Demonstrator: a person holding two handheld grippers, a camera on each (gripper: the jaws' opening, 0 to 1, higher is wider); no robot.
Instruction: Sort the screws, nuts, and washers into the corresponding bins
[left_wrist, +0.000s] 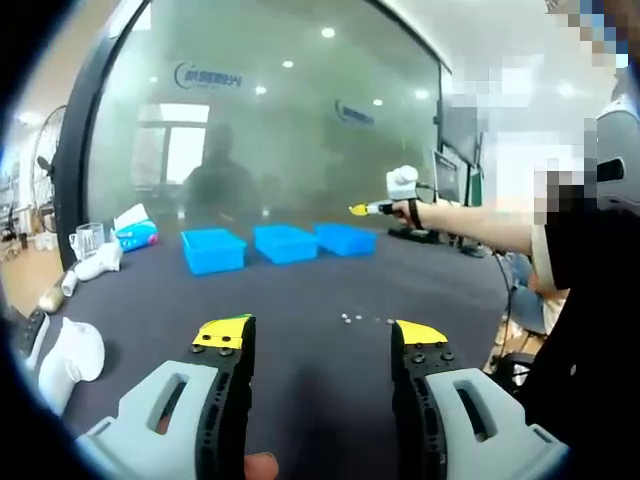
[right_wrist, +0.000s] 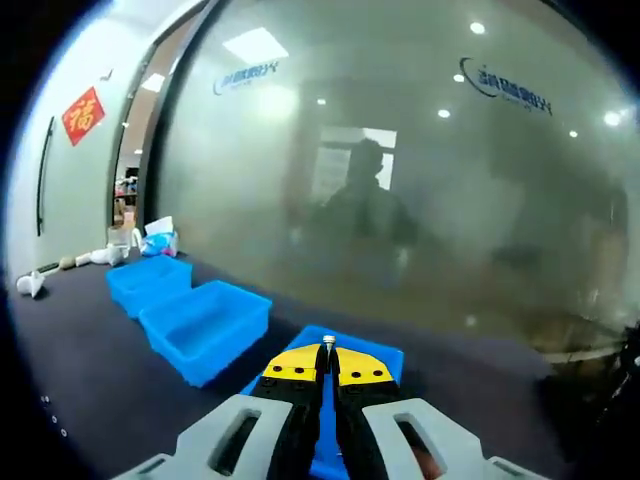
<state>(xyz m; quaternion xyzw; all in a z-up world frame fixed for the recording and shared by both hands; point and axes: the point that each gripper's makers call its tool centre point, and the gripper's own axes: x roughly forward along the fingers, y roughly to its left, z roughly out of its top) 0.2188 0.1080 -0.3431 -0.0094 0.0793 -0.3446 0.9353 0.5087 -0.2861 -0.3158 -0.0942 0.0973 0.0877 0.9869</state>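
Note:
Three blue bins stand in a row on the dark table: left bin (left_wrist: 213, 250), middle bin (left_wrist: 285, 243), right bin (left_wrist: 346, 238). A few small metal parts (left_wrist: 348, 318) lie loose on the table in front of them. My left gripper (left_wrist: 320, 335) hovers open and empty over the near table. In the left gripper view, my right gripper (left_wrist: 372, 208) is held out above the right bin. In the right gripper view, my right gripper (right_wrist: 328, 365) is shut on a small silver piece (right_wrist: 328, 342), directly over the nearest bin (right_wrist: 385, 358); the other bins (right_wrist: 205, 325) (right_wrist: 150, 282) lie to its left.
A person (left_wrist: 590, 250) stands at the table's right edge, arm stretched over it. White objects (left_wrist: 65, 360), a glass cup (left_wrist: 88, 240) and a tissue pack (left_wrist: 135, 235) sit along the left side. A frosted glass wall (left_wrist: 290, 120) rises behind the bins.

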